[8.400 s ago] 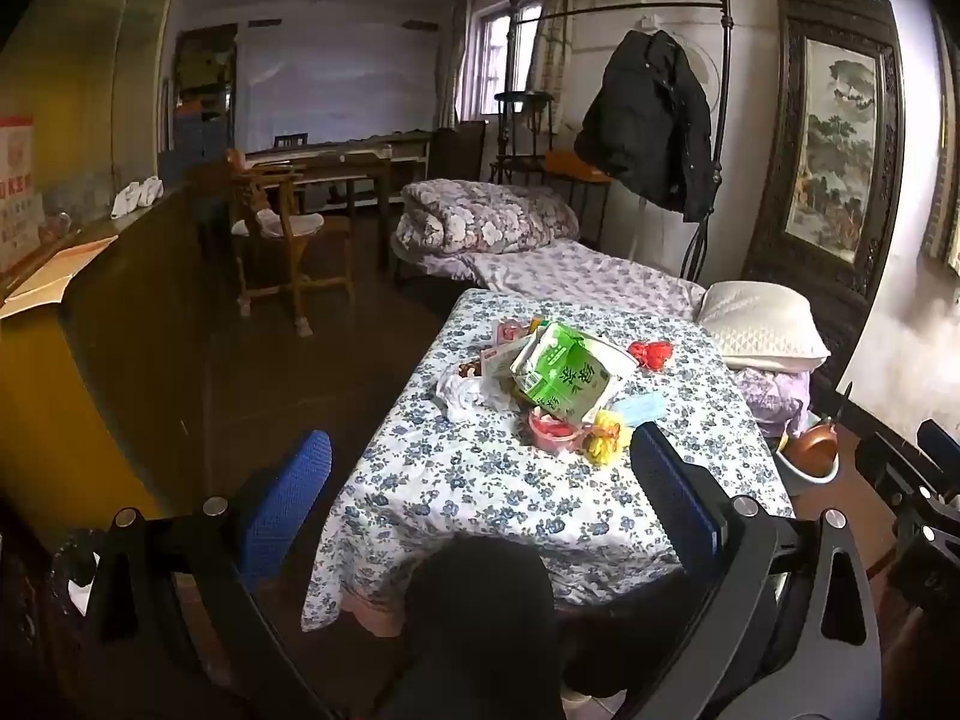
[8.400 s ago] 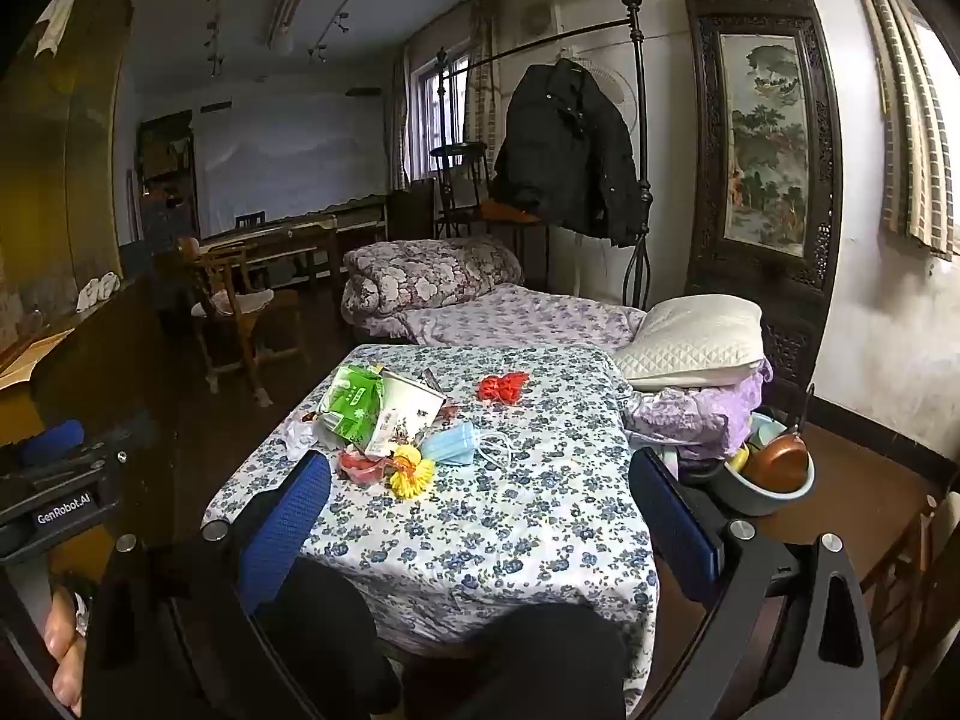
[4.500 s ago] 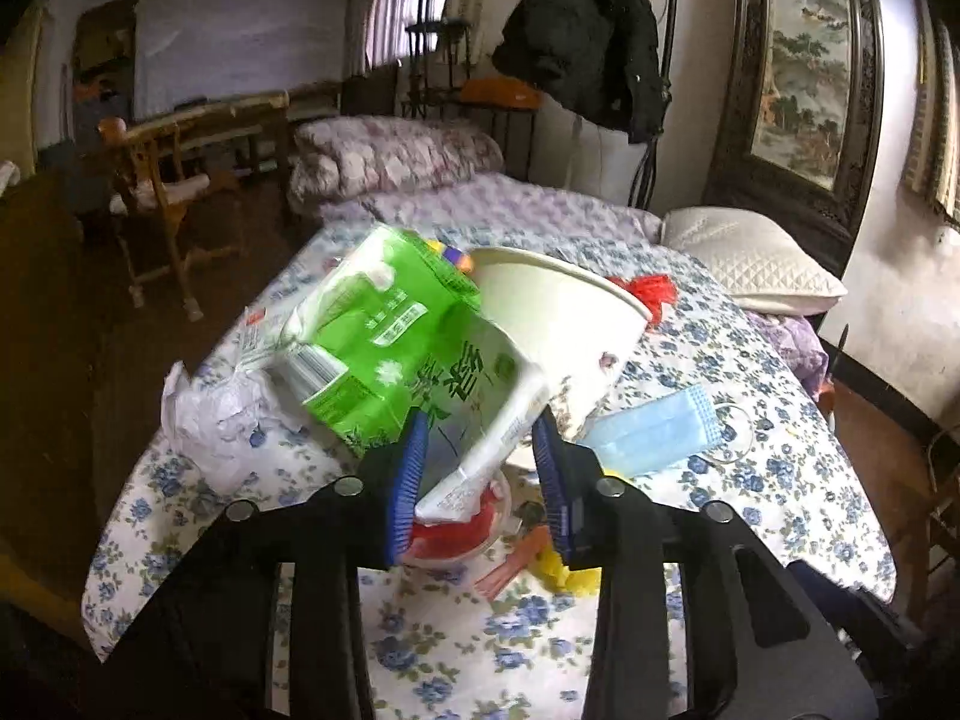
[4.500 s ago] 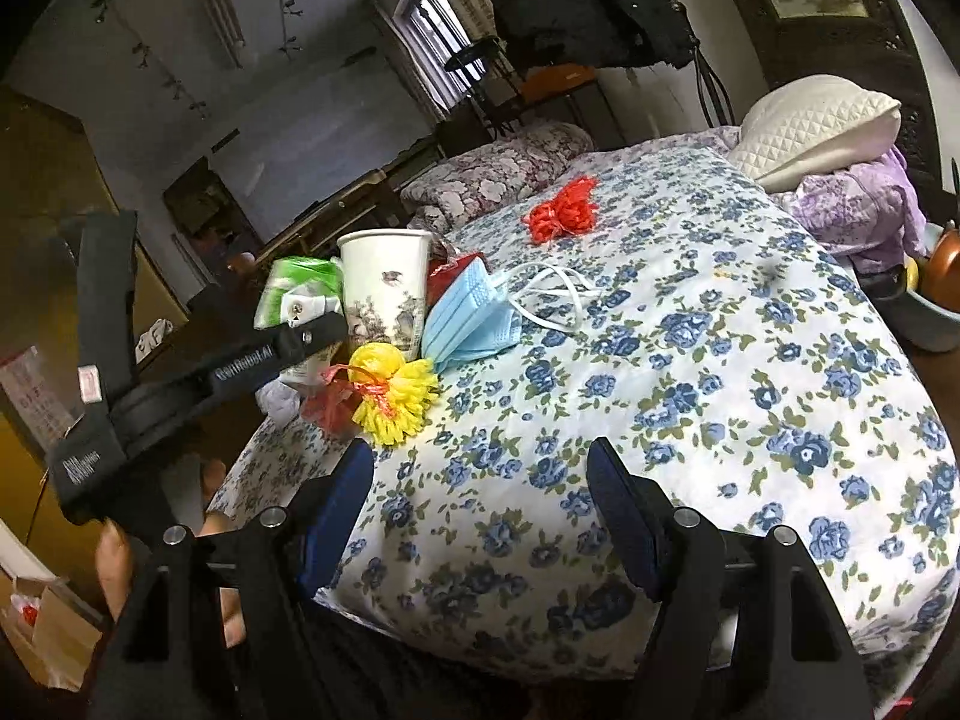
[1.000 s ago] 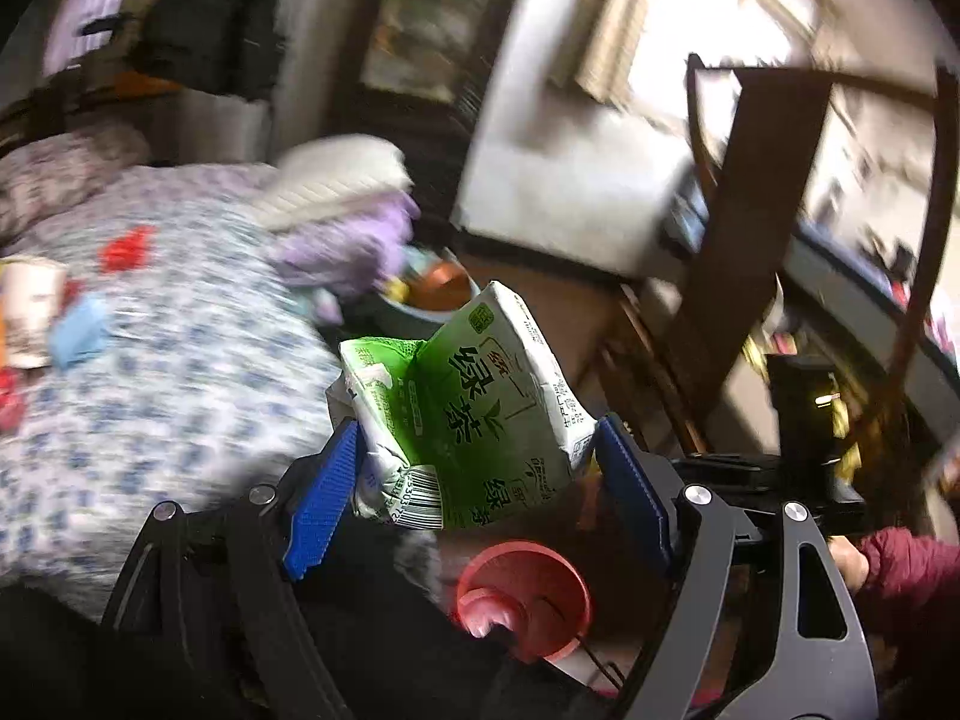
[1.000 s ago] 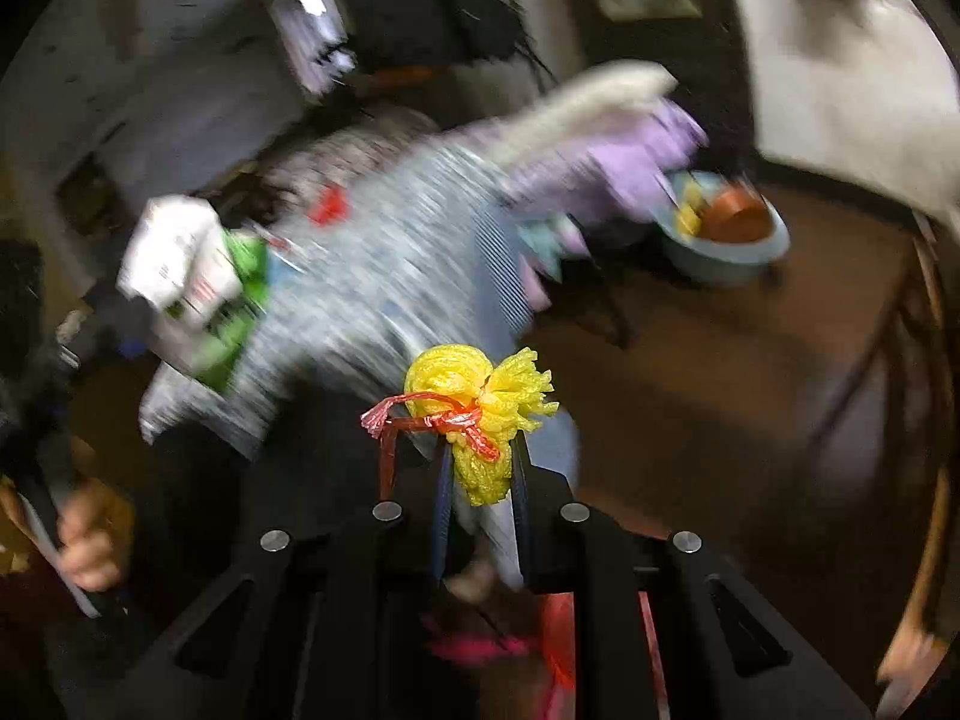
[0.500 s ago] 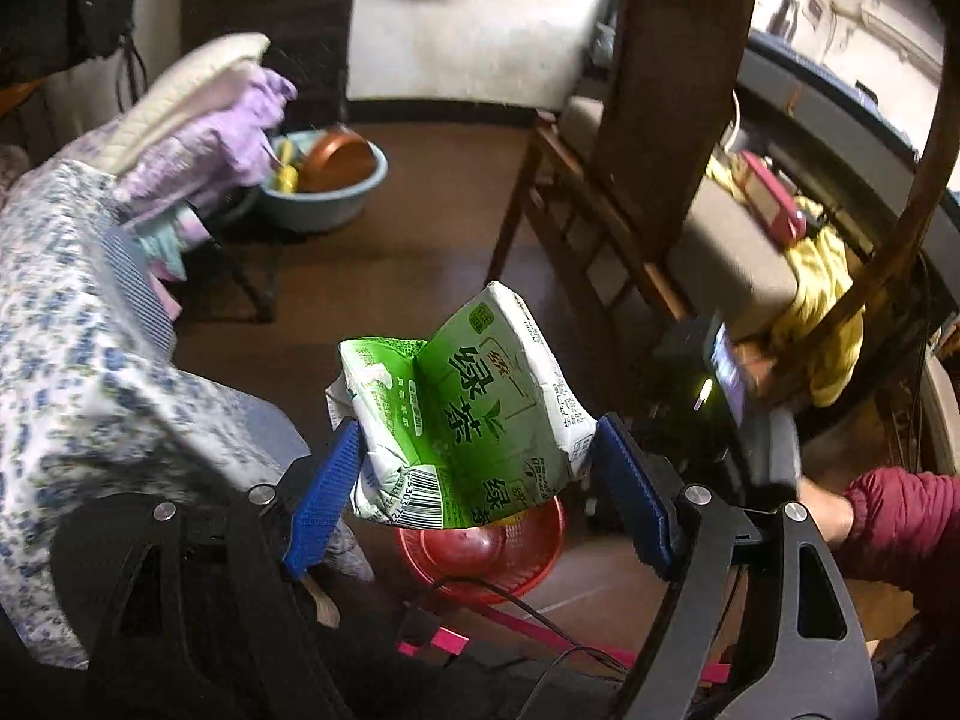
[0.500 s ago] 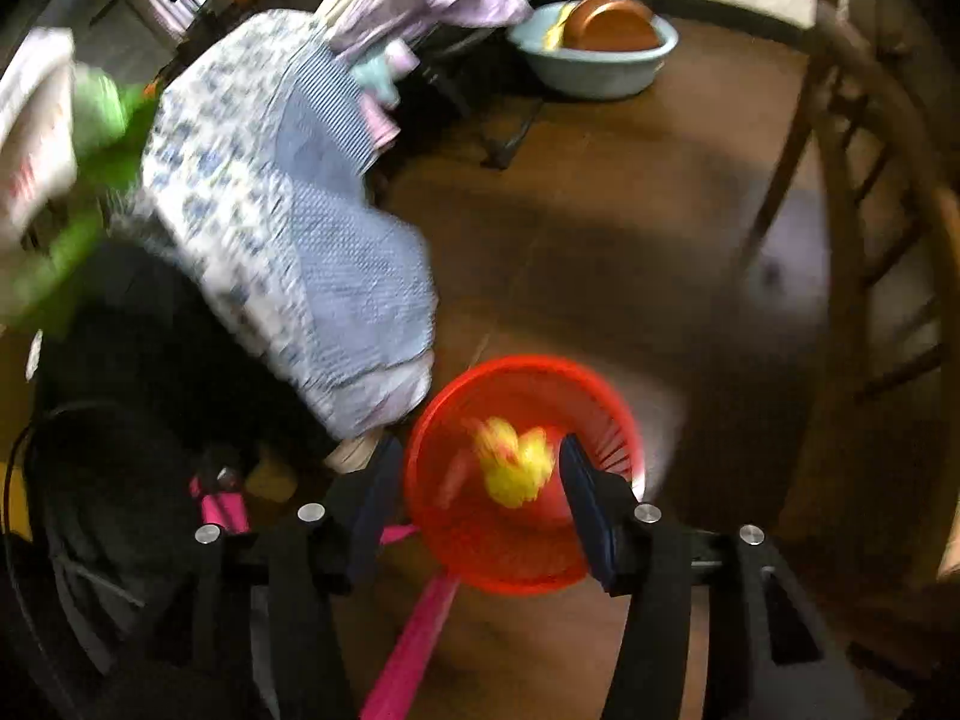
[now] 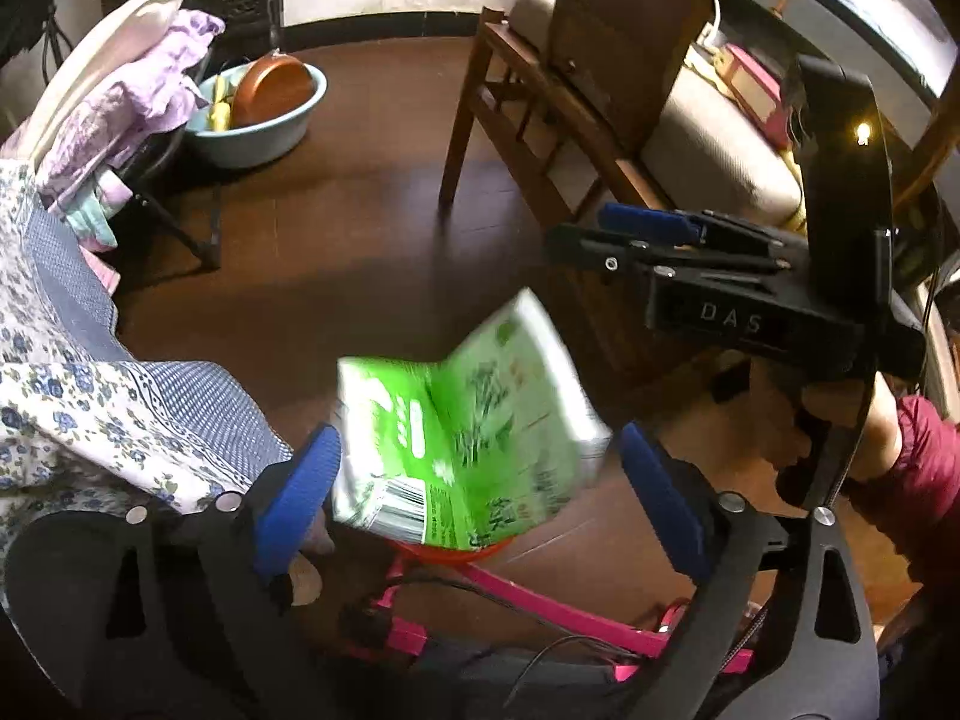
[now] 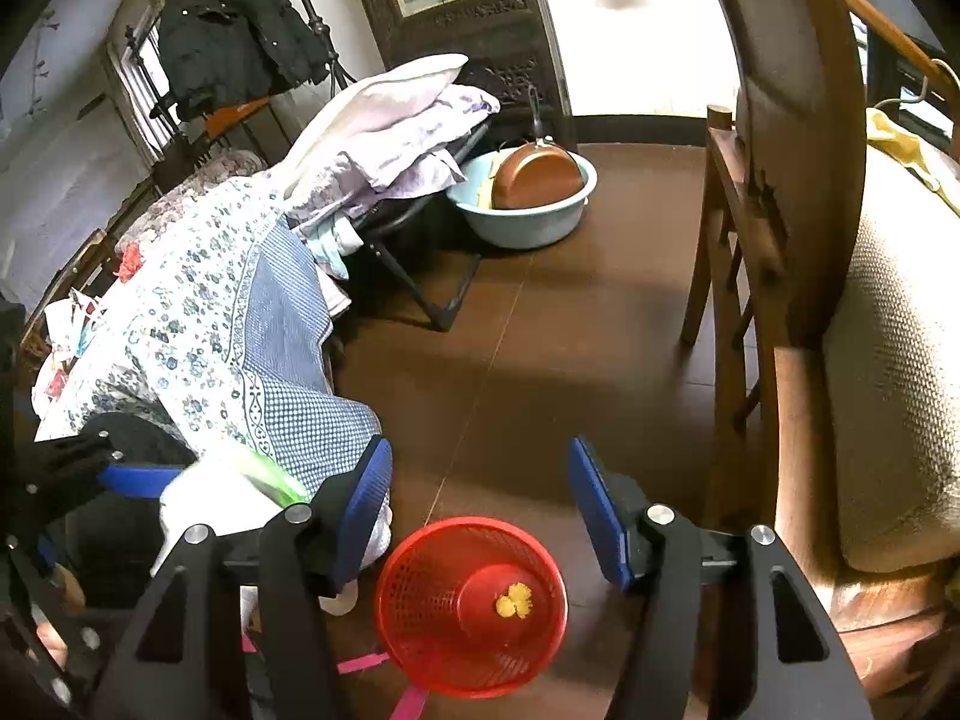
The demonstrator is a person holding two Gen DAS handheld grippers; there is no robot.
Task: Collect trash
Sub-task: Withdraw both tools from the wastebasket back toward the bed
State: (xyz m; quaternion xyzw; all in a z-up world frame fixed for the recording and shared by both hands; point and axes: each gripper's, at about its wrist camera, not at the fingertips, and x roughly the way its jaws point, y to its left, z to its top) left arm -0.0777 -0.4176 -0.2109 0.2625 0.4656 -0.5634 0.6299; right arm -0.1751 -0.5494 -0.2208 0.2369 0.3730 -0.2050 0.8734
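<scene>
Left gripper (image 9: 474, 492) jaws just opened wide: green carton (image 9: 474, 438) (blurred) loose between them, above red basket (image 10: 471, 606). Right gripper (image 10: 480, 510) open, empty.

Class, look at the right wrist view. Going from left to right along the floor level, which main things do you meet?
Floral tablecloth → red wastebasket holding a yellow scrap → wooden chair with its beige cushion. The blue basin sits farther back, above the basket, so it is left out.

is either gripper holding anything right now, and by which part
Nothing is held. The left gripper has just opened and the green carton is slipping free; the right gripper is open and empty.
</scene>
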